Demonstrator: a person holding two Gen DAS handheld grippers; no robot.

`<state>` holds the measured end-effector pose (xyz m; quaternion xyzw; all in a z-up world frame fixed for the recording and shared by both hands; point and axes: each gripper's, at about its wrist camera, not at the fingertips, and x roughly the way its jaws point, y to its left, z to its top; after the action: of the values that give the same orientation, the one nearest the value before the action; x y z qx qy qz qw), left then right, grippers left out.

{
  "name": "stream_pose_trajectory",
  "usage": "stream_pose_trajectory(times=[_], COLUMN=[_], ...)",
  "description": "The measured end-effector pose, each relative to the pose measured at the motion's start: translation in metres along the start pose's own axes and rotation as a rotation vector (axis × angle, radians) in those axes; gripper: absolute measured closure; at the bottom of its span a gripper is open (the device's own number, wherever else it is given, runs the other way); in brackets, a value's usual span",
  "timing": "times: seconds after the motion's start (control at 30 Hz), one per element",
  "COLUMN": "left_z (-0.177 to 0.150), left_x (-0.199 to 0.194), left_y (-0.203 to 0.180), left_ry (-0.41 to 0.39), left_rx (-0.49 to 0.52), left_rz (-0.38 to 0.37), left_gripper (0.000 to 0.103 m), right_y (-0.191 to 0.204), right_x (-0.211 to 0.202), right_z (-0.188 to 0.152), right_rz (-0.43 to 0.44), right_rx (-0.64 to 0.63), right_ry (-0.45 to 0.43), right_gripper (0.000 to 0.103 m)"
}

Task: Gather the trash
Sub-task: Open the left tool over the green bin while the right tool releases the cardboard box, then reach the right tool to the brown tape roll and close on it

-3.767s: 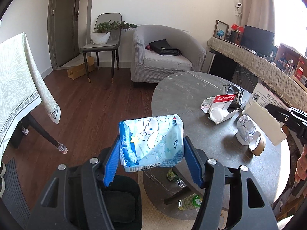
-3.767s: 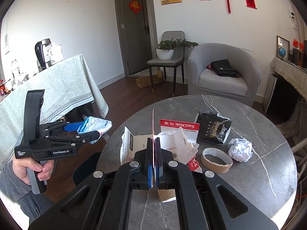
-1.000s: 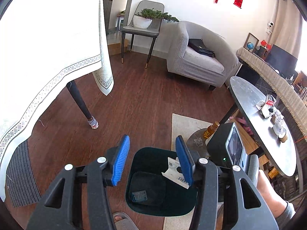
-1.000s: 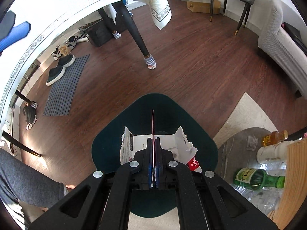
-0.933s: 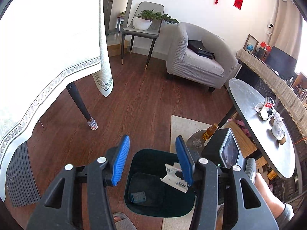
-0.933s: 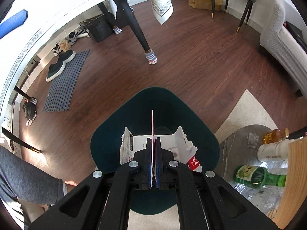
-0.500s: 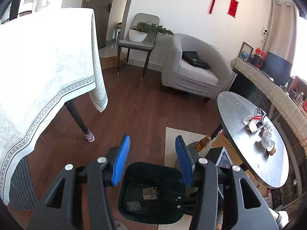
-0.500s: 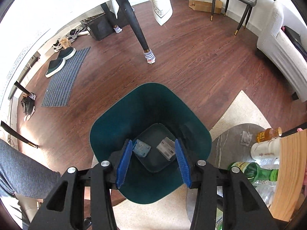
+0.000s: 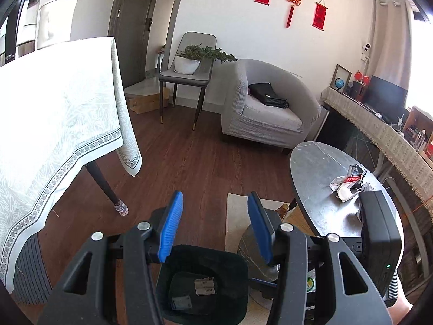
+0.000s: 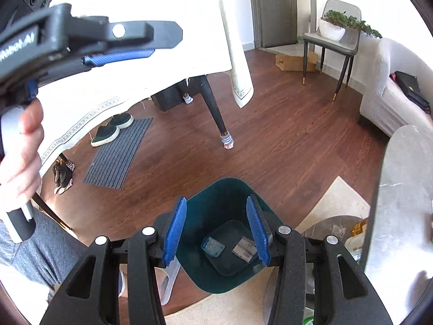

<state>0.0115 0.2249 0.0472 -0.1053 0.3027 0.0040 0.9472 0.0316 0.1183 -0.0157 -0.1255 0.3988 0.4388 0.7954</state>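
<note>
The right gripper point(image 10: 216, 226) hangs above the dark green bin point(image 10: 205, 281), blue pads apart with nothing between them. The left gripper point(image 9: 215, 224) is likewise parted and empty. In the bin's bottom lie a blue packet point(image 10: 213, 247) and a torn white card package point(image 10: 245, 249), side by side.

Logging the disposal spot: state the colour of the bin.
The bin is dark teal green, inside and out; the right wrist view shows it best.
</note>
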Motion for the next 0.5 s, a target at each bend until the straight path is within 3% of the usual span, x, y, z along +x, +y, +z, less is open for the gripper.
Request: stream_pose_trajectory(times=[0.4,0.5], left_z=[0.0,-0.001], left_x=[0.014,0.02], left_y=[-0.06,-0.075], left_ry=[0.008,0.013], left_rx=[0.038,0.047], left_rz=[-0.079,-0.095], left_gripper=[0.044,0.042], right_y=[-0.059,-0.074], right_x=[-0.08,-0.096], right_z=[-0.012,-0.019], right_rz=[-0.117,-0.154], right_rx=[0.081,0.101], right_ry=[-0.153,-0.18], right_gripper=[0.056,0.05])
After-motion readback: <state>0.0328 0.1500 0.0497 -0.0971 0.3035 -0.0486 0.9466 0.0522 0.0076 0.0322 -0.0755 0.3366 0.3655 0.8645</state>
